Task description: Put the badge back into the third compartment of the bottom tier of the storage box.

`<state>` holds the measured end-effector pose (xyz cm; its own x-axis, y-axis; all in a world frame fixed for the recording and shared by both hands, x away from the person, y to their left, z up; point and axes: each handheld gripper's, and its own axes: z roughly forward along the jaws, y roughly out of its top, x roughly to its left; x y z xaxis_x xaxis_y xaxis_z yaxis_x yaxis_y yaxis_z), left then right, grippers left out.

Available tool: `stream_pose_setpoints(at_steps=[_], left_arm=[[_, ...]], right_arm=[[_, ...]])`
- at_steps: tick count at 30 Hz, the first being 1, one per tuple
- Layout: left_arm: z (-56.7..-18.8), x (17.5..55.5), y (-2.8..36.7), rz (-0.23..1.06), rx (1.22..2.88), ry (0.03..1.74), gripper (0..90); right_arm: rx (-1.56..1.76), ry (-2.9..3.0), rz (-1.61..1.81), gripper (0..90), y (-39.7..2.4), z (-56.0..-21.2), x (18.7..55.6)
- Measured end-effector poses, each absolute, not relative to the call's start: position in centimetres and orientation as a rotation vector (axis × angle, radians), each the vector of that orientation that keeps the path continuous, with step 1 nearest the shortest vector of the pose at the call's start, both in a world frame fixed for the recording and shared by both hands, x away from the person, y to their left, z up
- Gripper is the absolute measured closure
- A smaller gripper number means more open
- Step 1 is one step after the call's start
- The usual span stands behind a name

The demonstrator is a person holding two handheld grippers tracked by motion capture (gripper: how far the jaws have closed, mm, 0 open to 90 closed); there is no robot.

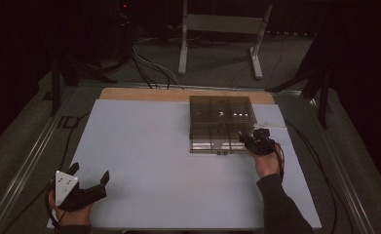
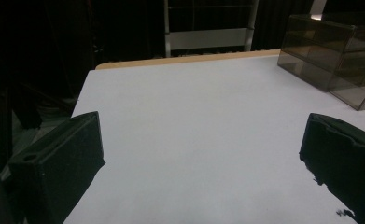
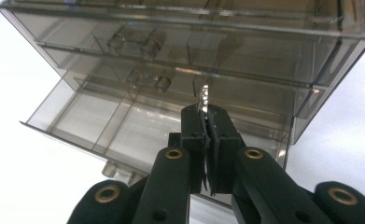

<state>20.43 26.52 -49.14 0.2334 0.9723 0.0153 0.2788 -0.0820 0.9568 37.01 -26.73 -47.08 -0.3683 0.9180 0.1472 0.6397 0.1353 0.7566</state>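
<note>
1. Smoky transparent plastic drawer cabinet (image 3: 264, 51): glossy, smooth, catching highlights.
2. Small shiny silvery metal piece (image 3: 204, 99): bright, reflective.
3. Black matt plastic fingers (image 3: 192, 130) of right gripper (image 3: 207, 122), with brass-coloured rivets; same matt black on left gripper (image 2: 203, 158).
4. White counter sheet (image 1: 149, 146): smooth, matt.
5. Pale wood strip (image 1: 144, 94) at far edge: plain, dull.

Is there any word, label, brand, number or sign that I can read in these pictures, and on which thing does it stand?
There is none to read. The smoky clear drawer box bears no print or label. The small shiny thing in the right gripper is too small to tell. The grey plate on the left gripper shows holes, no letters. The white table cover is plain.
</note>
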Motion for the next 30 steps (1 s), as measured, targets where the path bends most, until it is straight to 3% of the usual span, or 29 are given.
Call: stream_pose_setpoints(at_steps=[30], left_arm=[[-49.2, 20.4, 26.5, 0.919, 1.557, 1.215, 0.3]], right_arm=[[1.555, 2.140, 1.031, 87.2, -26.9, -48.9, 37.4]])
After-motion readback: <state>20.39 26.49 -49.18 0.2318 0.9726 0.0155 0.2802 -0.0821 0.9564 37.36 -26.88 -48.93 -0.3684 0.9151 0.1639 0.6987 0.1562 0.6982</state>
